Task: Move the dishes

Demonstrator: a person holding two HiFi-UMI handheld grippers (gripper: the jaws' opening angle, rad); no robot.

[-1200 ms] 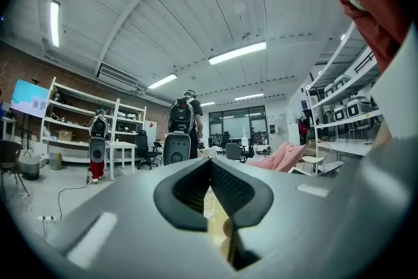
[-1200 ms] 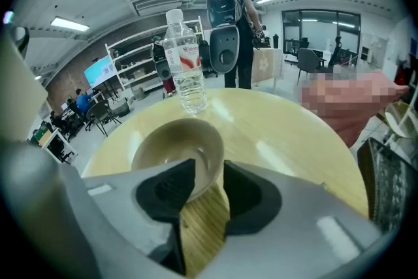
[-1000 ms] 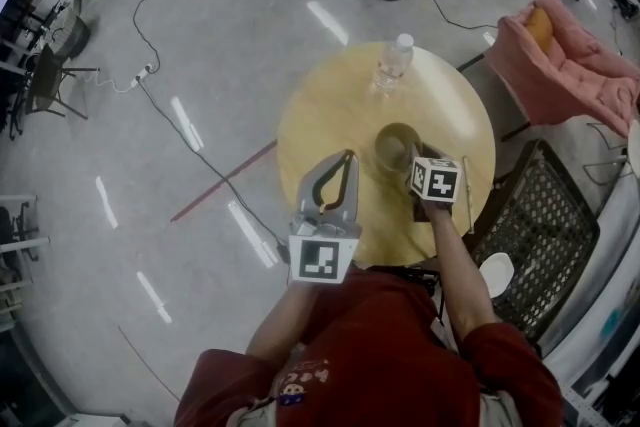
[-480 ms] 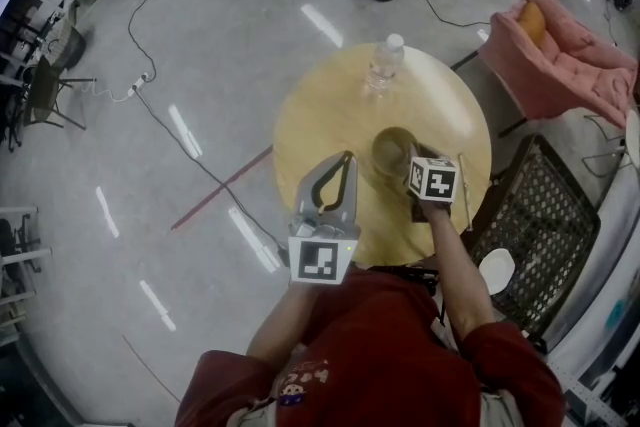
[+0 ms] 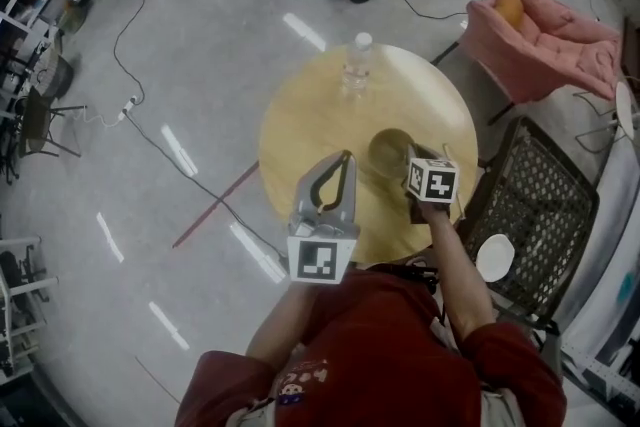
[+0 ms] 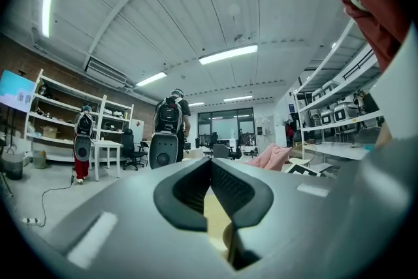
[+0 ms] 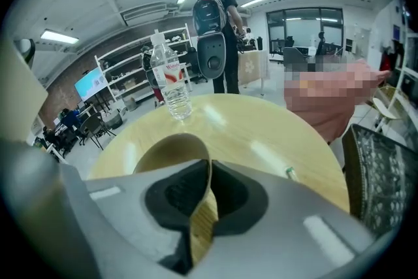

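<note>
The right gripper has just been closing and now pinches the near rim of the bowl. The bowl is on the table, right of centre in the head view. The grasp looks made, so a lift can likely begin, though I cannot tell whether the bowl has left the wood. The left gripper is pressed together on nothing and held level above the table's near edge, lower centre. Against the earlier frames, table and bottle have slid toward the upper left of the head view while both grippers keep their places. The bowl now lies slightly nearer the table's right edge.
</note>
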